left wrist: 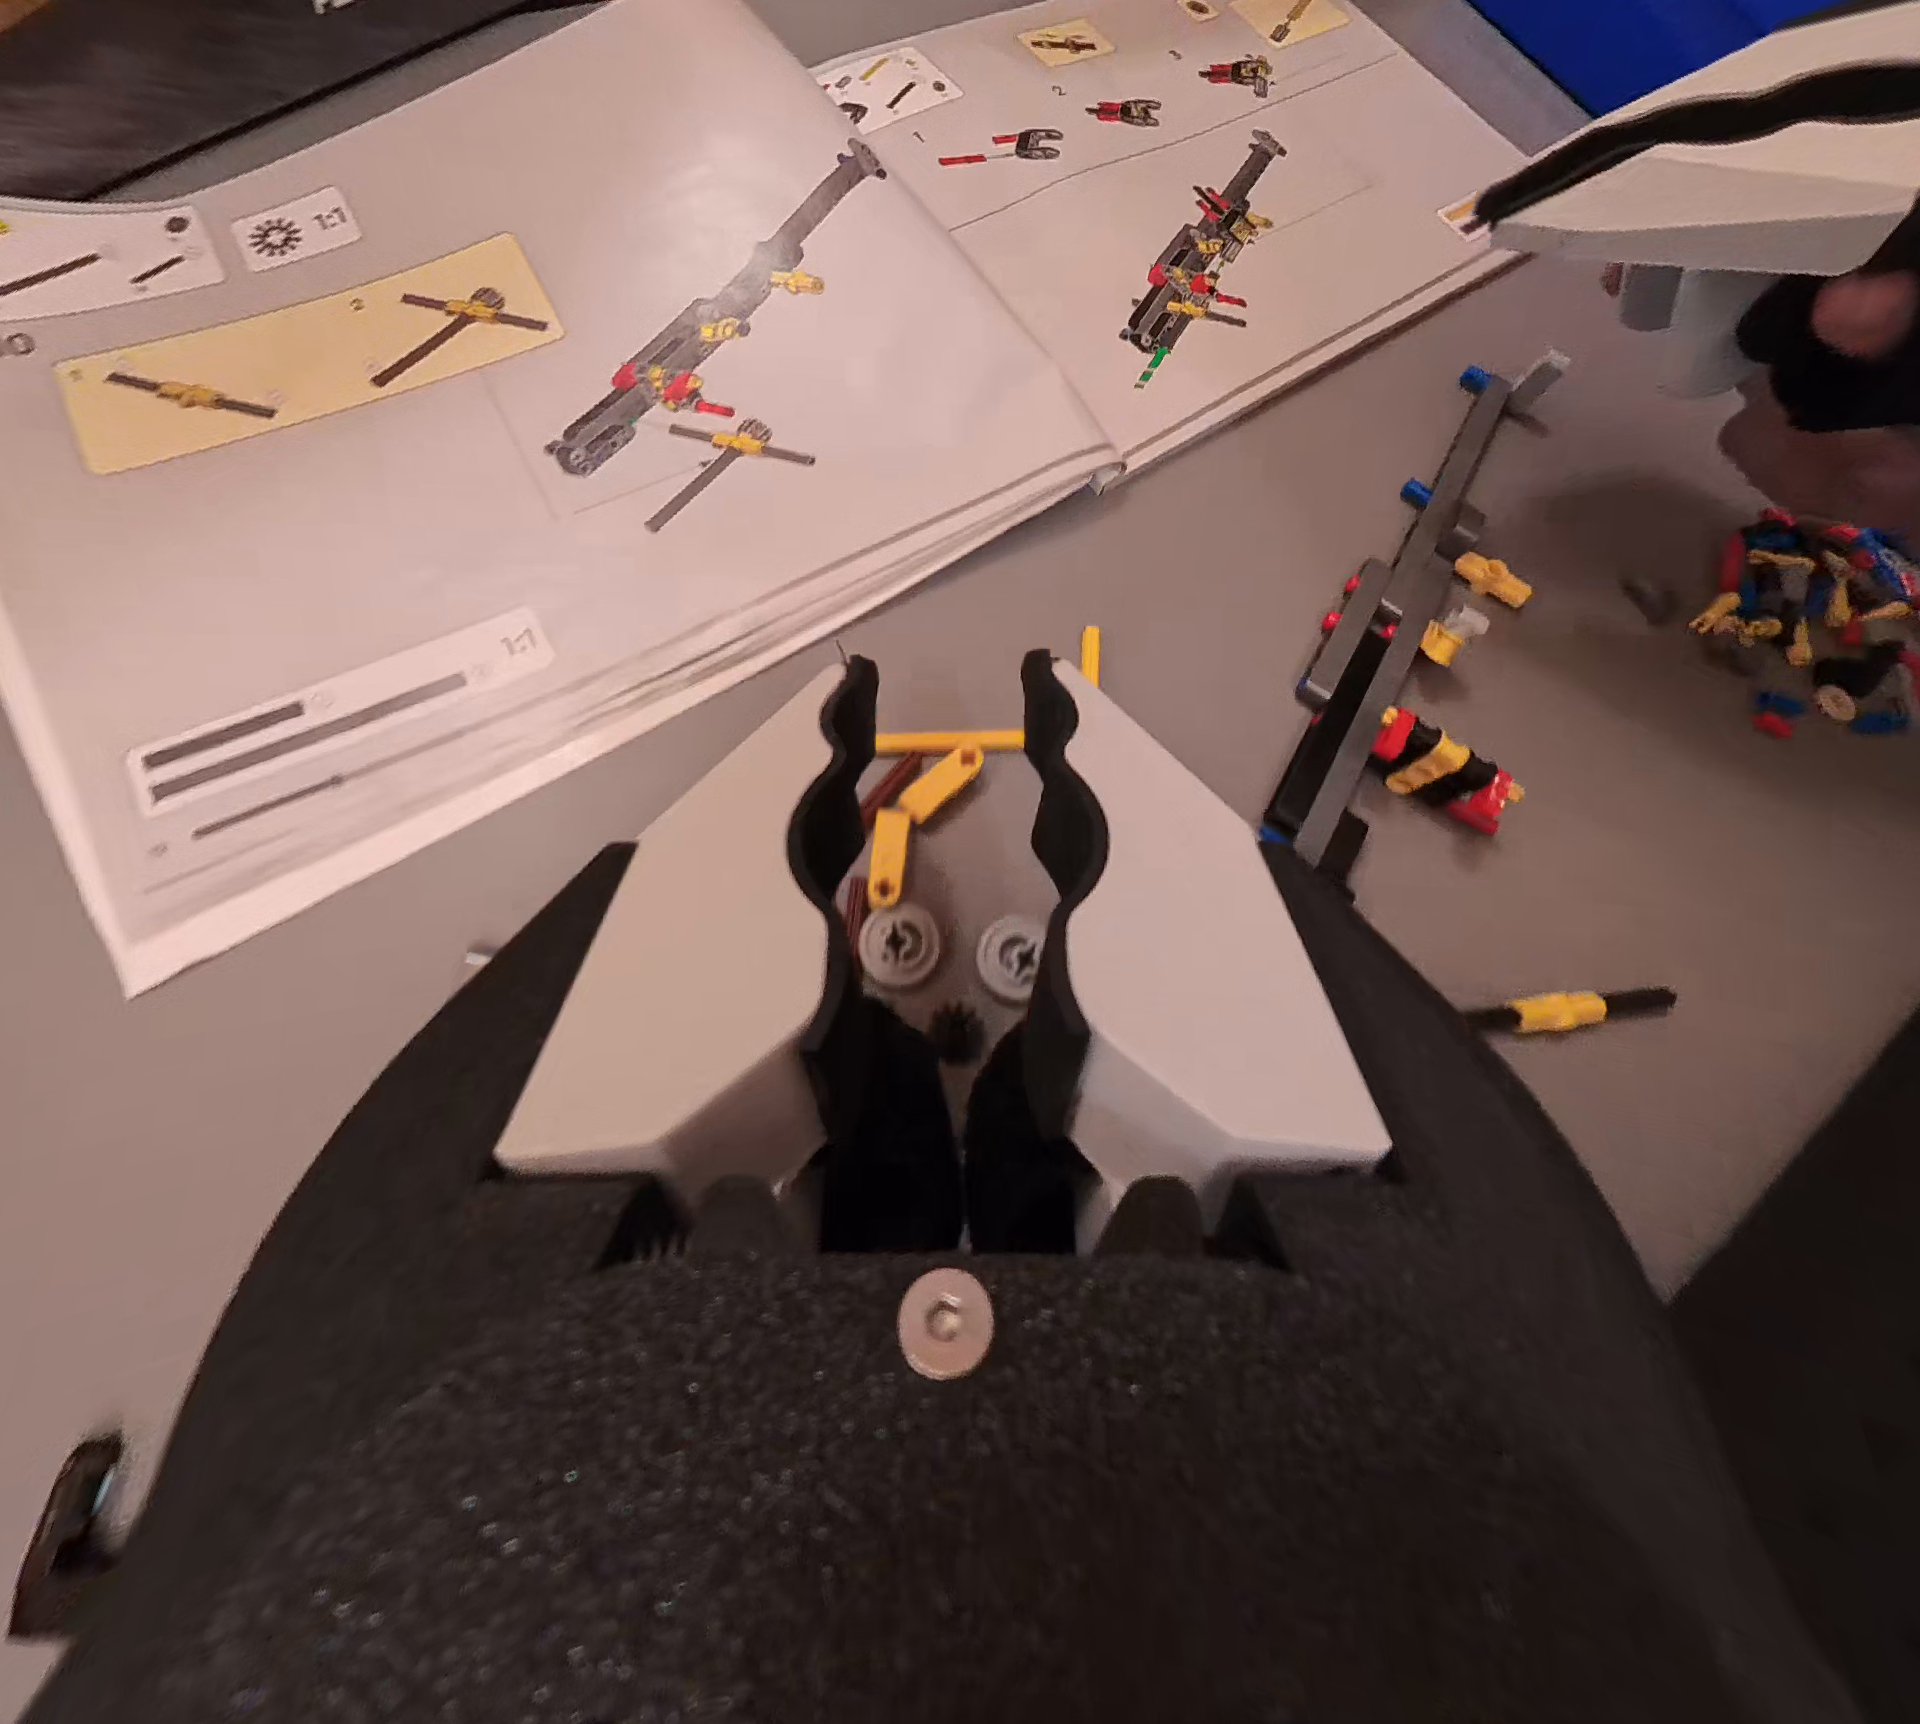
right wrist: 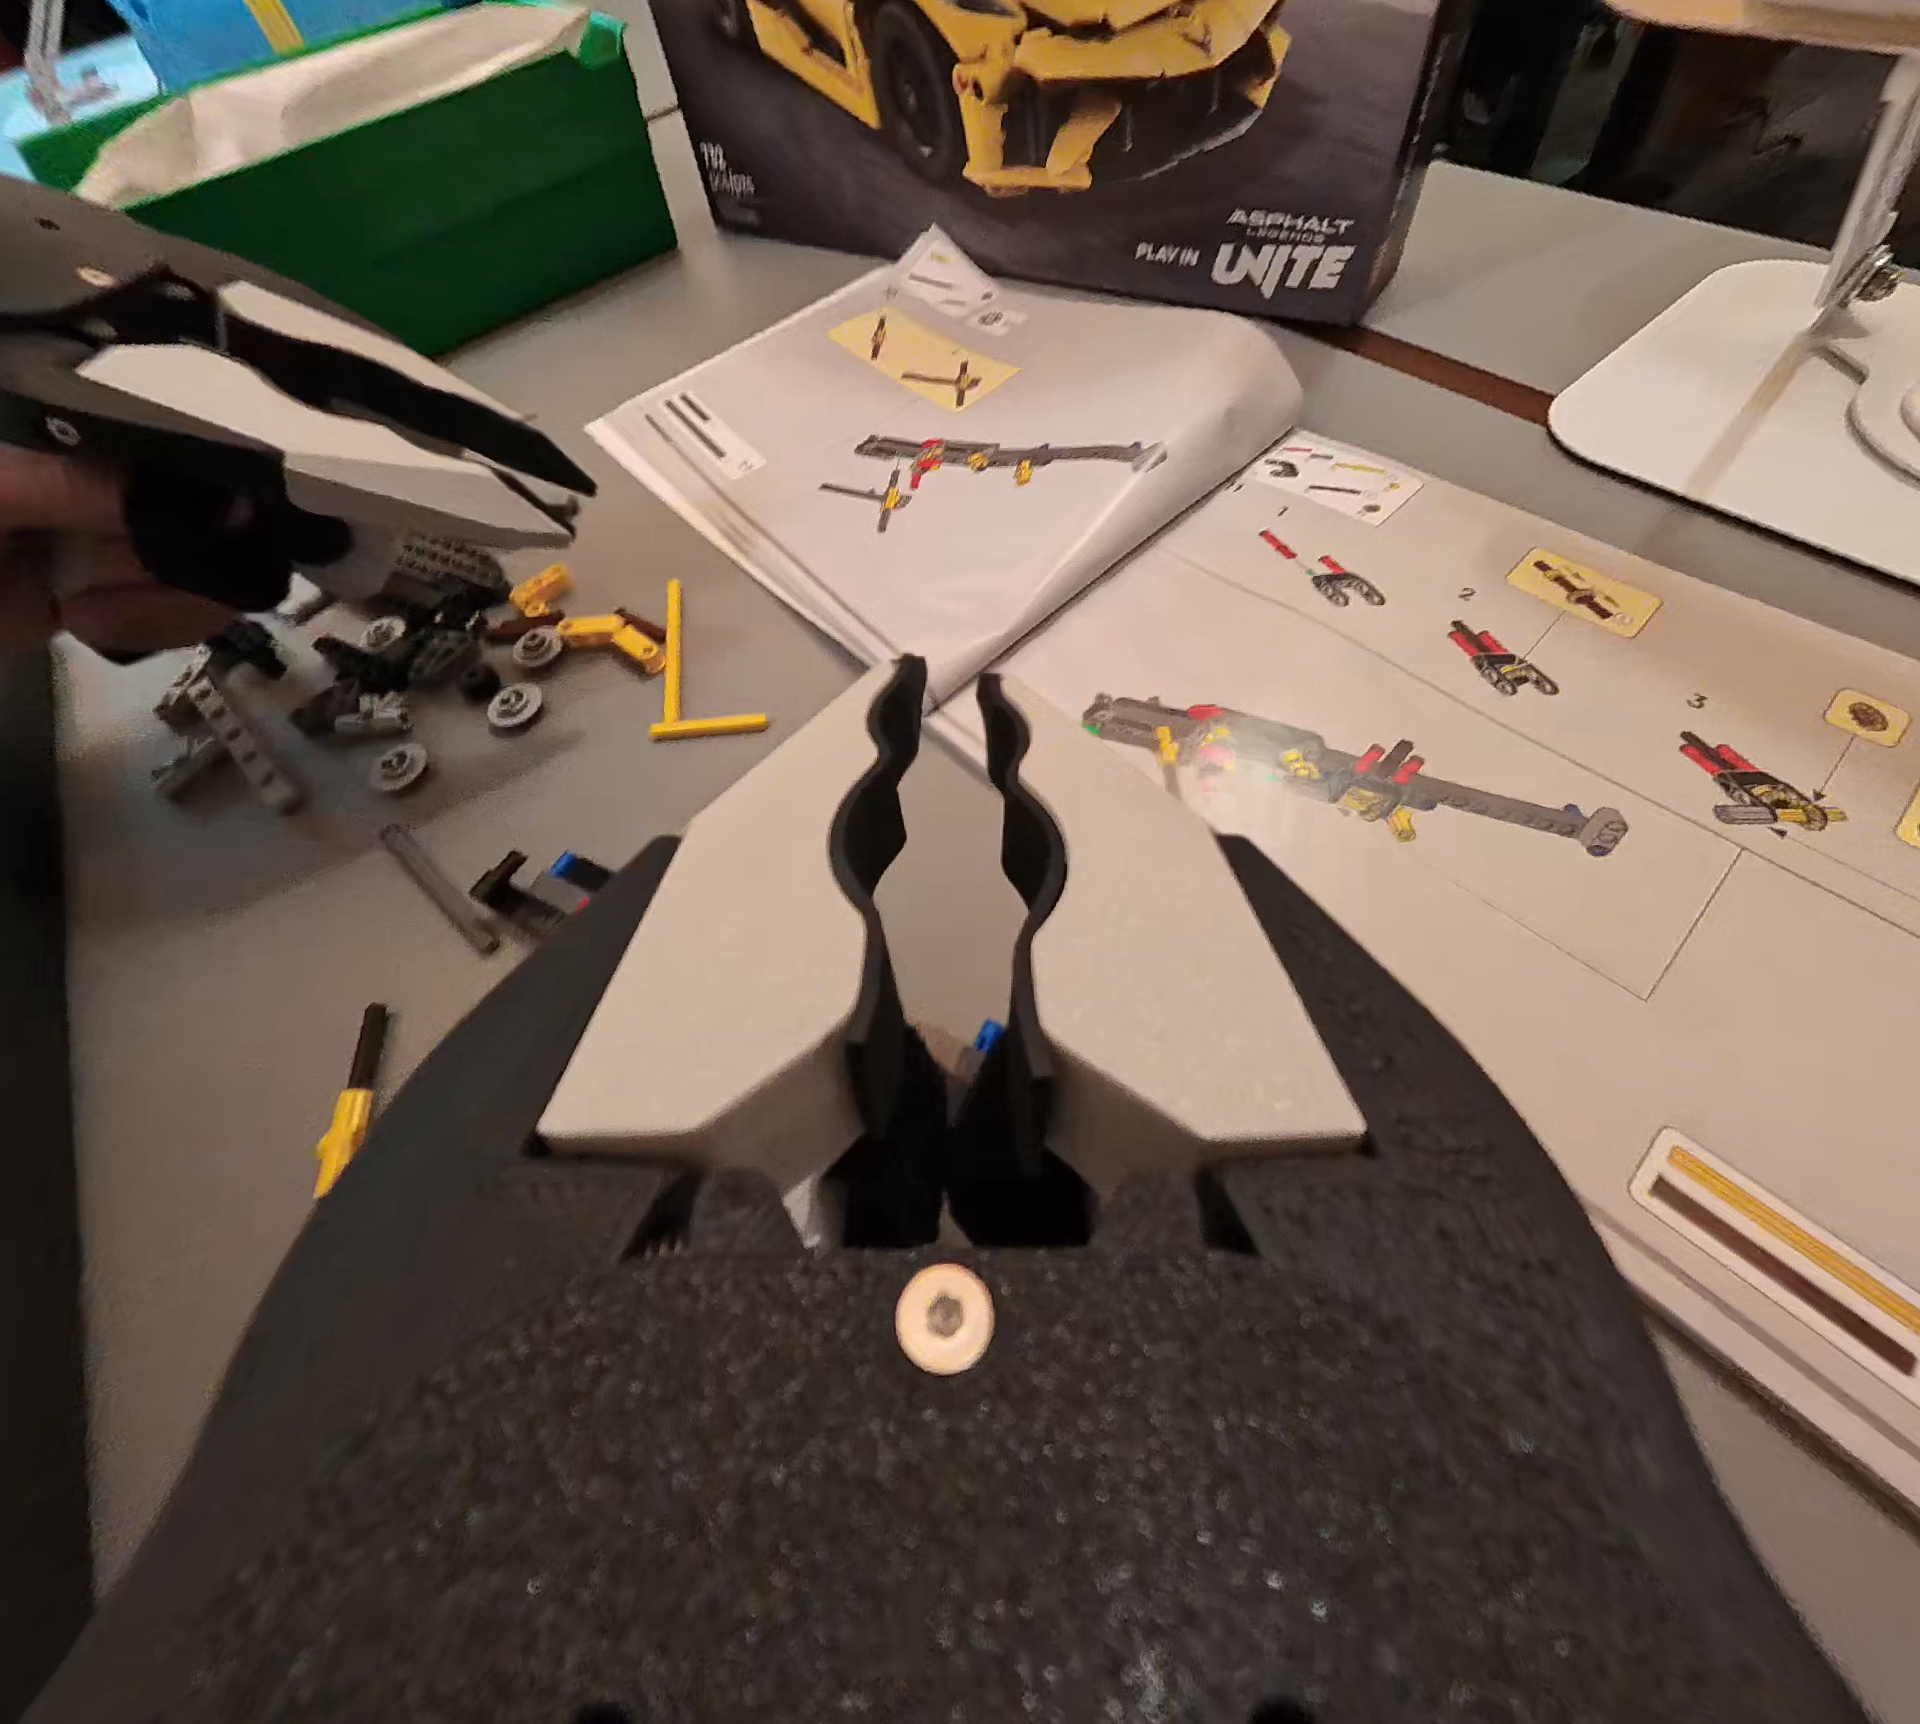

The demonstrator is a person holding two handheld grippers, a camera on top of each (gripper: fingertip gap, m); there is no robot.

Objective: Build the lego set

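1. Lego parts, small yellow connectors (left wrist: 920,801) and grey round bushes (left wrist: 900,945), lie on the grey table (left wrist: 1195,531) just below the left gripper (left wrist: 951,666), whose jaws stand released and empty.
2. Judged best: lower squarely over one yellow piece, clench gently, avoid scattering neighbours.
3. Right gripper (right wrist: 951,687), jaws parted and empty, hovers over the open instruction booklet (right wrist: 1455,843).
4. Right of the booklet lies the long grey partly built beam (left wrist: 1392,635).
5. Beyond the booklet stands the black box picturing a yellow car (right wrist: 1039,33).
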